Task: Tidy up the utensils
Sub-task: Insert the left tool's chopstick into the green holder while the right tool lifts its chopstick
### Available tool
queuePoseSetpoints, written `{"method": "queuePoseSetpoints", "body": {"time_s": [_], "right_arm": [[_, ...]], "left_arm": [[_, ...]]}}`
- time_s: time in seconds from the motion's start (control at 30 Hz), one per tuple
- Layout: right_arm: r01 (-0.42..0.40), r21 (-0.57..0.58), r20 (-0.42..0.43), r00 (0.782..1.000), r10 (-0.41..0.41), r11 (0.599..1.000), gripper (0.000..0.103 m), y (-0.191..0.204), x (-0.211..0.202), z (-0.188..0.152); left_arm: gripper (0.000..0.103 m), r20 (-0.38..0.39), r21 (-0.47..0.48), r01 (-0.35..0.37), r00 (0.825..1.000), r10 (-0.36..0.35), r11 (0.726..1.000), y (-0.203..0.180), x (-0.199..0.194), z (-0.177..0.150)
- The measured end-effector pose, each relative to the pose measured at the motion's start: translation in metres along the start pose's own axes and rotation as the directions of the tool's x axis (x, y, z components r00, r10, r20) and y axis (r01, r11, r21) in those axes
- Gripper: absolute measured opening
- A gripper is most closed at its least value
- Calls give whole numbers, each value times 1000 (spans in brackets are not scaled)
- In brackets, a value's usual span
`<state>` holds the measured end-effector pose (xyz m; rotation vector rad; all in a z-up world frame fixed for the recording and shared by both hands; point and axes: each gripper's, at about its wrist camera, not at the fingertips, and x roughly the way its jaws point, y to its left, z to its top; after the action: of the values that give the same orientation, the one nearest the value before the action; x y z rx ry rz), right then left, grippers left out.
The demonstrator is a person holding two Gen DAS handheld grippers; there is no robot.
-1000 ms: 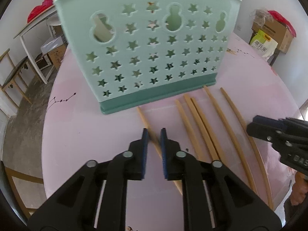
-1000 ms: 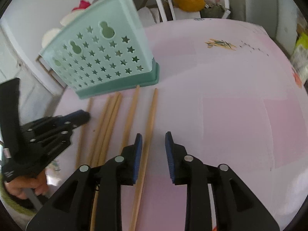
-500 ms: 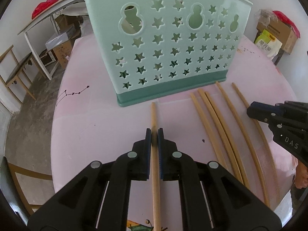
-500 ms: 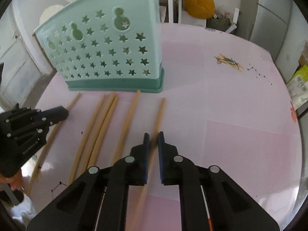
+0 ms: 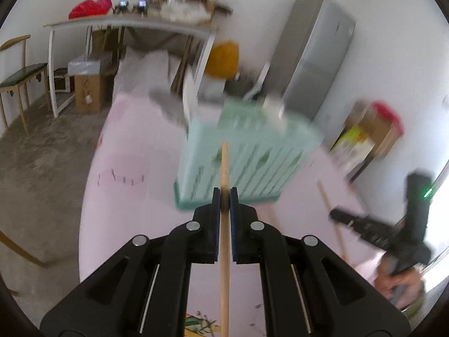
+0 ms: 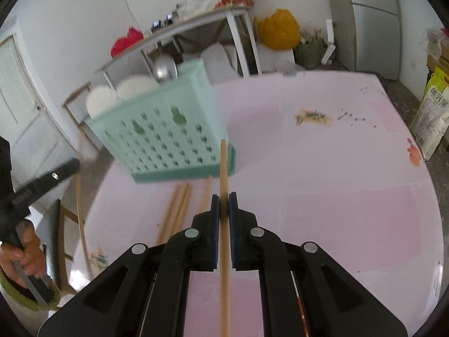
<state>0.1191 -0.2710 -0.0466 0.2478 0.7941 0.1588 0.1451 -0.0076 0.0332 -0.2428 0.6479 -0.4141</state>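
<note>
The left claw (image 5: 223, 196) is pinching a wooden chopstick (image 5: 224, 233) between its blue pads, the stick running straight along the line of the fingers with its far tip showing against the mint-green basket (image 5: 247, 163). The right claw (image 6: 223, 202) is likewise clamped on a chopstick of its own (image 6: 223, 241), which also lies along the fingers and points toward the basket's near right corner. Both sticks are lifted off the pink surface (image 6: 336, 196).

The basket, pierced with star-shaped holes, stands upright on the far left part of the surface in the right wrist view; the left wrist view shows it smeared by motion blur. Several more chopsticks (image 6: 179, 205) lie loose on the surface just in front of the basket, close together and roughly parallel, to the left of the held stick in the right wrist view.

Each camera catches the other tool: the right claw appears at the right edge of the left wrist view, gripped by a hand (image 5: 393, 280), and the left claw at the left edge of the right wrist view.
</note>
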Motion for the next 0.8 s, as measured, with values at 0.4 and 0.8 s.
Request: {"method": "queuePoseSetpoints", "body": {"time_s": [0.4, 0.8], "right_arm": [[-24, 5, 68, 997, 24, 1000, 7, 4, -32, 8], [-62, -9, 86, 994, 63, 998, 7, 13, -41, 8]], "left_arm": [[5, 286, 8, 108, 952, -105, 994, -23, -65, 69], [5, 467, 57, 43, 882, -65, 997, -41, -64, 132]]}}
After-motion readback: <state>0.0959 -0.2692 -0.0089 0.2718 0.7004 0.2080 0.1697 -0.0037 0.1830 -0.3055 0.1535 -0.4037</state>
